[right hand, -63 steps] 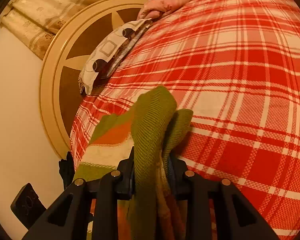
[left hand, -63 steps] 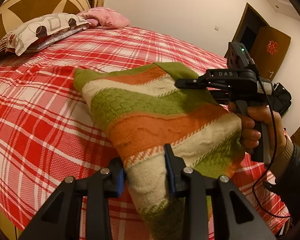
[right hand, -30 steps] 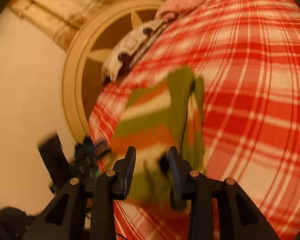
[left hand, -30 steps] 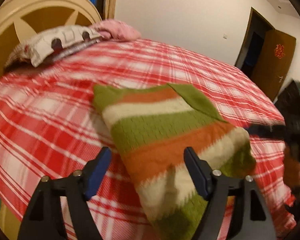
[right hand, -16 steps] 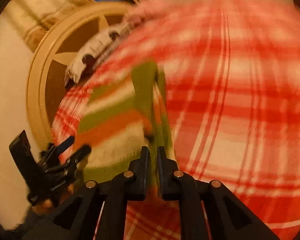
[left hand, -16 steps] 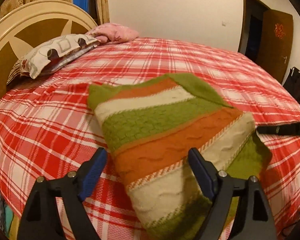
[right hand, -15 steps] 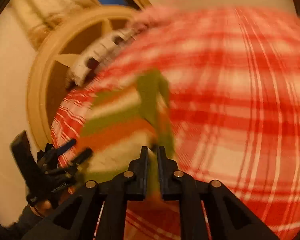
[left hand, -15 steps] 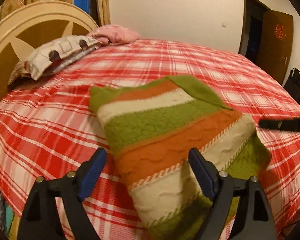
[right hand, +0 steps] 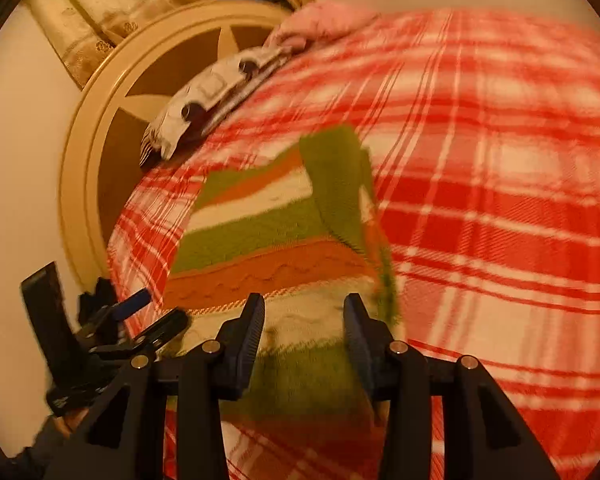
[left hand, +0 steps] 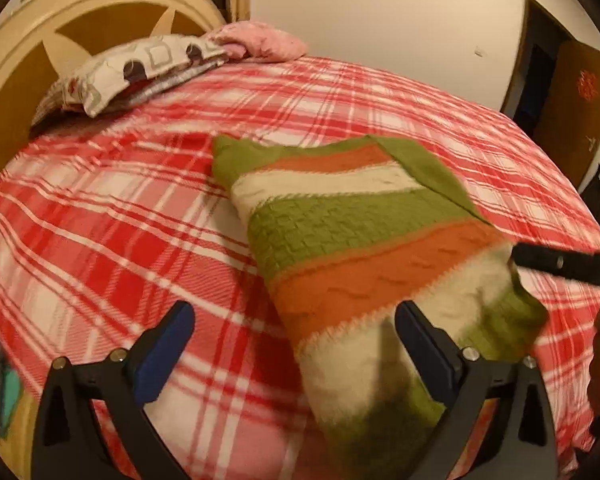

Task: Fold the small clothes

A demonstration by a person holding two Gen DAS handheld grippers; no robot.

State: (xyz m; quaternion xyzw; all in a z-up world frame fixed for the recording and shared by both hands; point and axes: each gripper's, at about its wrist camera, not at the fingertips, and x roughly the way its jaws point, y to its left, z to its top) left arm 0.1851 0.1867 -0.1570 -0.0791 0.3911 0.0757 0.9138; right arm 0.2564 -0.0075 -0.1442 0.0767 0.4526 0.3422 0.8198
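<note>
The left gripper [left hand: 294,344] has its jaws spread wide and holds nothing; the near end of the sweater [left hand: 364,248] lies between and below them, and I cannot tell whether the right-hand pad brushes the knit. The right gripper [right hand: 304,330] has its jaws apart too, less widely, with only the cream and green band of the sweater [right hand: 268,236] showing in the gap — no cloth is pinched. In the left view its tip comes in from the right edge, just beside the sweater's corner.

The striped sweater lies on the plaid bed [left hand: 112,216] as a thick rectangular bundle, with a green flap turned over along its far right side. It looks to be already folded at least once and set down. What may be left is a last fold or some smoothing — the near green end looks a bit lumpy. Pillows [left hand: 140,64] lie well apart at the headboard [left hand: 32,40].
</note>
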